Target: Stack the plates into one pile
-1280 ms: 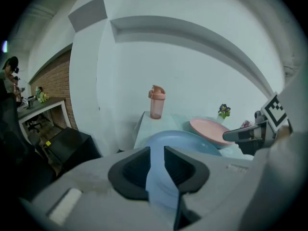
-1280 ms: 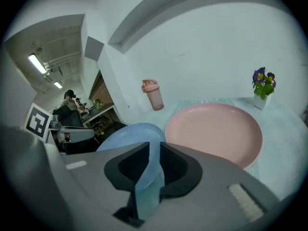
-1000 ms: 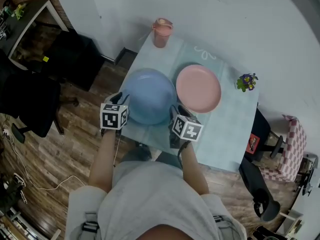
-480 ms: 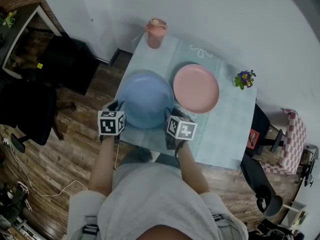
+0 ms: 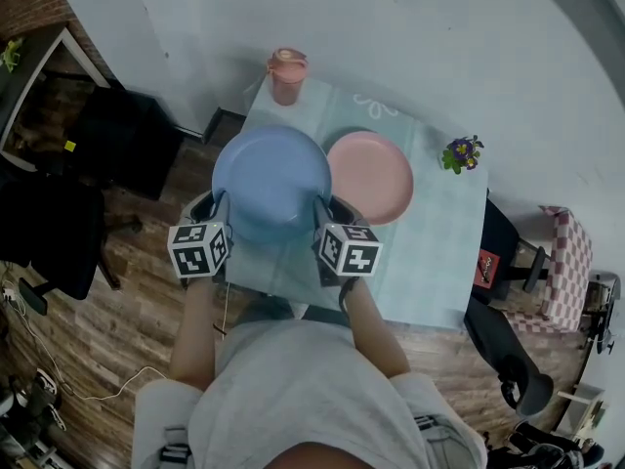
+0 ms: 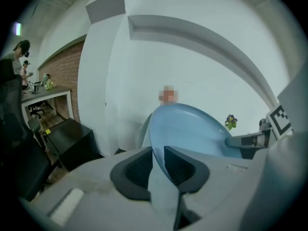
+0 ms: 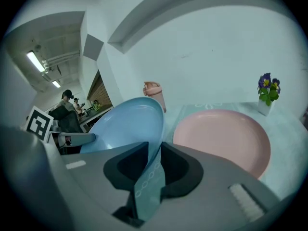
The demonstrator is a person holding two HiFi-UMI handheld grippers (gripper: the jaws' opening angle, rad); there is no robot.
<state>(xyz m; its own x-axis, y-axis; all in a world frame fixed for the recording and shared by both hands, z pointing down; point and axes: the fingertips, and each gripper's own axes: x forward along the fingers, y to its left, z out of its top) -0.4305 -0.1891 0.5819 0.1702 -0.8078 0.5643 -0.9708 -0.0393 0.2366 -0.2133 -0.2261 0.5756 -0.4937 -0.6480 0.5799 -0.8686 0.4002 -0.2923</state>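
Observation:
A blue plate (image 5: 271,177) hangs lifted above the table, held by its near rim from both sides. My left gripper (image 5: 219,210) has the plate's left rim (image 6: 155,138) between its jaws, which are closing and pressing on it. My right gripper (image 5: 323,211) grips the right rim (image 7: 156,134) the same way, its jaws closing too. The pink plate (image 5: 377,178) lies flat on the table to the right, its left edge hidden under the blue plate. In the right gripper view the pink plate (image 7: 222,136) lies just past the blue plate (image 7: 126,124).
The table (image 5: 430,257) wears a pale teal cloth. A pink lidded cup (image 5: 286,73) stands at its far left corner, a small potted flower (image 5: 457,153) at the far right edge. Dark chairs (image 5: 59,203) stand on the wooden floor at left, another chair (image 5: 503,262) at right.
Both grippers have closed on the blue plate's rim and raised it off the table. The plate now covers the pink plate's left edge.

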